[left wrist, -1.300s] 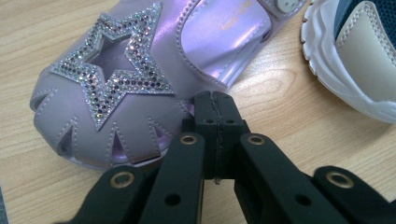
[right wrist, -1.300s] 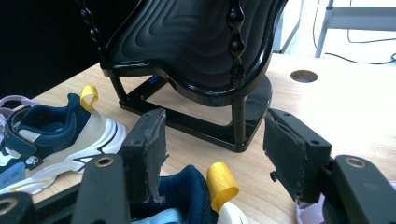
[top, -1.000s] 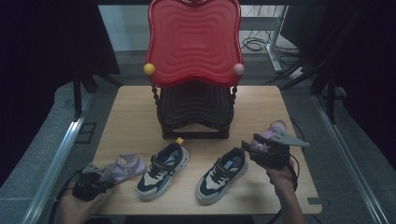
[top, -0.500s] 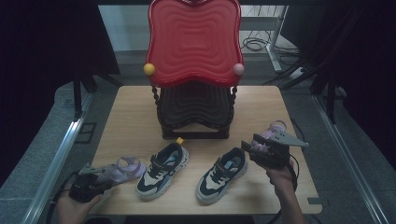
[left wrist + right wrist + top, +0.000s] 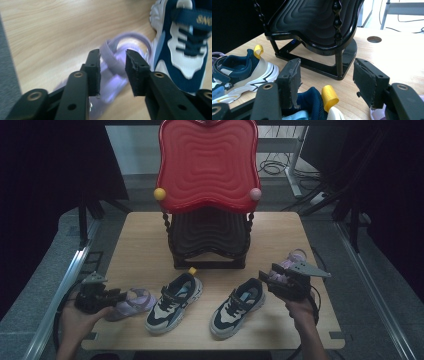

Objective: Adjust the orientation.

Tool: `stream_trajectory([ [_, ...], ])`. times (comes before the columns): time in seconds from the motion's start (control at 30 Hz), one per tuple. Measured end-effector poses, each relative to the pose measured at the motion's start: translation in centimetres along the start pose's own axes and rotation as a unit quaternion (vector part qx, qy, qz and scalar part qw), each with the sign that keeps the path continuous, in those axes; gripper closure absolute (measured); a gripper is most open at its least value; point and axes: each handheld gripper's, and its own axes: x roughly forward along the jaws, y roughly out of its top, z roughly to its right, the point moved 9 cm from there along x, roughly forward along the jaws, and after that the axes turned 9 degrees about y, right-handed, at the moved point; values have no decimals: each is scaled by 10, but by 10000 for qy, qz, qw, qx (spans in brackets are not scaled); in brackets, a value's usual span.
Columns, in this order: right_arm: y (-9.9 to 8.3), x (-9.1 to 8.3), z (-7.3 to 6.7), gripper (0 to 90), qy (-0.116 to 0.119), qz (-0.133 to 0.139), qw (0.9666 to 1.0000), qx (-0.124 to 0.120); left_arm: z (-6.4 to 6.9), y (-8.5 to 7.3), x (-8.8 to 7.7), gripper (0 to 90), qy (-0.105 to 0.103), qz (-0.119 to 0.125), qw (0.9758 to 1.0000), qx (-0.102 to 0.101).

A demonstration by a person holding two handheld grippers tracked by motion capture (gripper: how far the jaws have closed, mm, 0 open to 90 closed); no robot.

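Four shoes lie on the table point(image 5: 140, 245) in front of the two-tier shoe rack point(image 5: 209, 236), whose red upper shelf and black lower shelf are both bare as far as I can see, so I judge the tidying barely begun. My left gripper point(image 5: 116, 296) sits at about 8 o'clock of the tabletop, its jaws half spread and just opened, poised over the lilac sandal point(image 5: 131, 302) without pressing it; in the left gripper view that sandal point(image 5: 117, 65) lies blurred on the wood between the pads, so I read it as freshly let go beside the left sneaker point(image 5: 175, 302). My right gripper point(image 5: 267, 279) rests at about 4 o'clock with jaws spread wide and nothing pinched, hovering above the heel of the right sneaker point(image 5: 238, 308), its yellow pull tab point(image 5: 330, 98) just below the pads; a second lilac sandal point(image 5: 295, 260) lies behind that gripper. What is left, I judge, is lifting every shoe onto the rack. For writing, I can read gold letters "SN" on the navy strap point(image 5: 195, 18) of the left sneaker, the rest cut off by the frame edge
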Motion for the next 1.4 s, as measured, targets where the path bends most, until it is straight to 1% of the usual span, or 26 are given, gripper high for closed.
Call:
stream_trajectory([
  [0.03,0,-1,1,391,-10,3,10000,-8,-1,5,8,613,-67,-72,10000,1],
  [0.17,0,-2,3,391,-42,24,10000,9,-1,9,22,604,-163,-235,9995,96],
  [0.23,0,-2,3,392,-47,30,10000,24,-1,9,27,608,-201,-321,9992,124],
  [0.33,0,-1,3,391,-48,13,10000,-8,-1,8,35,608,-376,-485,9980,144],
  [0.4,-1,0,1,391,-23,4,10000,-1,-1,7,40,621,-448,-583,9972,154],
  [0.43,-1,1,1,391,-3,-8,10000,1,-1,7,40,618,-448,-583,9972,154],
  [0.47,-2,1,1,391,6,-15,10000,17,-2,8,42,619,-504,-600,9968,159],
  [0.7,-3,3,2,391,-3,-37,10000,13,-5,10,44,657,-564,-701,9954,326],
  [0.77,-4,3,1,391,4,-46,10000,10,-5,10,44,664,-575,-704,9953,344],
  [0.8,-4,3,2,391,3,-55,10000,16,-5,10,45,663,-598,-699,9949,413],
  [0.87,-4,3,2,391,1,-57,10000,15,-5,10,45,648,-611,-687,9948,430],
  [0.9,-4,4,2,391,-10,-51,10000,23,-5,10,46,629,-661,-684,9945,434],
  [0.97,-4,4,3,391,-17,-50,10000,35,-5,8,48,559,-723,-749,9936,434],
  [1.0,-4,4,3,391,-20,-51,10000,28,-5,8,48,556,-748,-747,9936,411],
  [1.03,-5,4,3,391,-15,-61,10000,25,-4,9,49,565,-774,-711,9938,350],
  [1.1,-5,4,3,391,-19,-53,10000,26,-4,9,48,599,-824,-725,9931,409],
  [1.13,-5,4,3,391,-16,-60,10000,25,-3,9,48,630,-835,-719,9930,423],
  [1.17,-5,4,3,391,-16,-60,10000,25,-3,9,48,635,-817,-742,9928,463],
  [1.4,-5,5,3,391,-4,-80,10000,11,-4,11,47,689,-820,-778,9921,539],
])
